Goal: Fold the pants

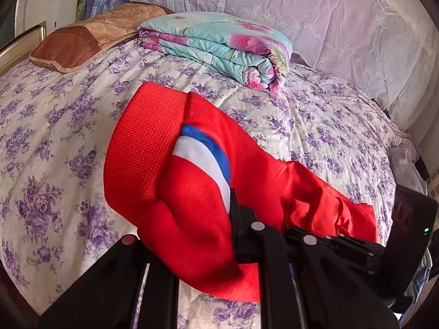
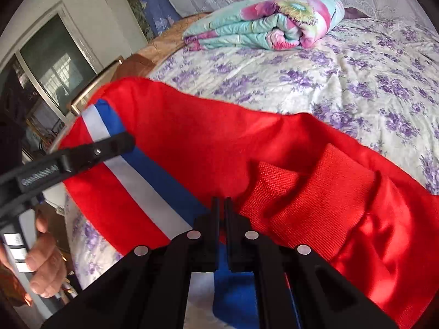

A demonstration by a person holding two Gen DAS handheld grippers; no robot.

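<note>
Bedroom scene: bedspread (image 1: 315, 126) printed with purple flowers, lace curtain (image 1: 301, 8) behind.

Red pants (image 2: 208, 148) with blue and white side stripe, raised above the bedspread and draped between both grippers. Ribbed waistband (image 1: 142, 150) at ten o'clock from the left gripper (image 1: 233, 213), bunched red cloth spilling toward three o'clock.

Left gripper nearly closed, pinching the pants at the stripe; one finger hidden under the fabric. Seen from the right wrist at nine o'clock, reaching in onto the blue stripe (image 2: 129, 142), held by a hand (image 2: 44, 257) at eight o'clock.

Right gripper (image 2: 222, 211) drawn together, clamped on the pants where stripe meets red cloth; ribbed band (image 2: 301, 200) just off at two o'clock.

Folded floral quilt (image 1: 219, 46) at twelve o'clock beyond the pants, well apart. Brown pillow (image 1: 82, 41) at eleven o'clock. Window (image 2: 52, 65) at ten o'clock in the right wrist view.
</note>
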